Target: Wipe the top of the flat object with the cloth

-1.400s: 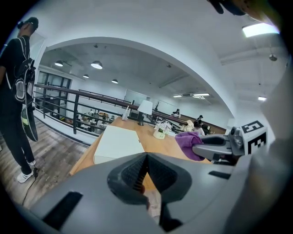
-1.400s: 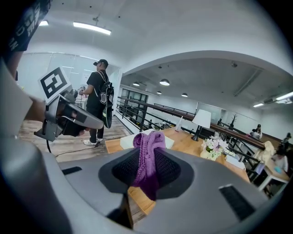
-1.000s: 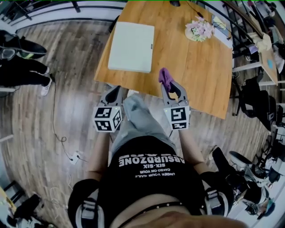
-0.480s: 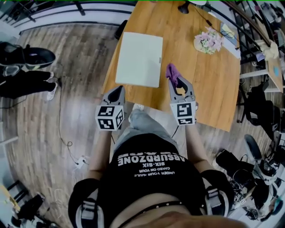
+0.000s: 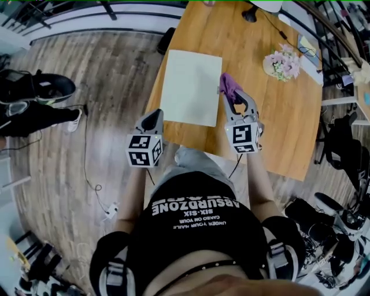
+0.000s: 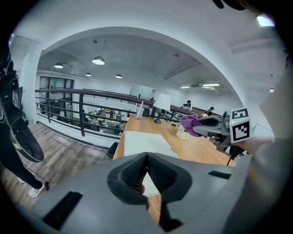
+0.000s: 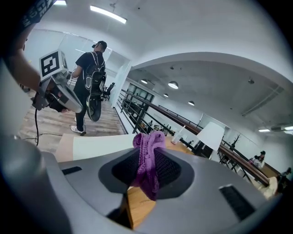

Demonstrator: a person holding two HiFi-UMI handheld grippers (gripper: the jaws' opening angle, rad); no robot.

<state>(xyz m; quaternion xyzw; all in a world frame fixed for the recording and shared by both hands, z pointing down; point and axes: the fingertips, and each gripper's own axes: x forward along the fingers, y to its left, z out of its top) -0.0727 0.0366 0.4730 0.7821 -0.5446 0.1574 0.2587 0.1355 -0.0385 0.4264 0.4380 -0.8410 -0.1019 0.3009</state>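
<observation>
A flat pale rectangular object (image 5: 191, 87) lies on the wooden table (image 5: 272, 115), near its left edge. The same flat object (image 6: 144, 142) shows past the left jaws, and again (image 7: 96, 145) in the right gripper view. My right gripper (image 5: 232, 96) is shut on a purple cloth (image 5: 229, 85), held just right of the flat object's near right corner. The cloth (image 7: 149, 162) bunches up between the closed jaws. My left gripper (image 5: 152, 119) hovers off the table's near left edge, shut with nothing in it.
A bunch of pink flowers (image 5: 282, 62) sits at the table's right side, and a lamp (image 5: 254, 10) stands at the far end. A person's dark shoes (image 5: 34, 95) are on the wood floor at left. Chairs and clutter (image 5: 341, 139) crowd the right.
The view has shifted so that the table and flat object lie further right and nearer. The right gripper with the cloth has come up beside the flat object's right edge.
</observation>
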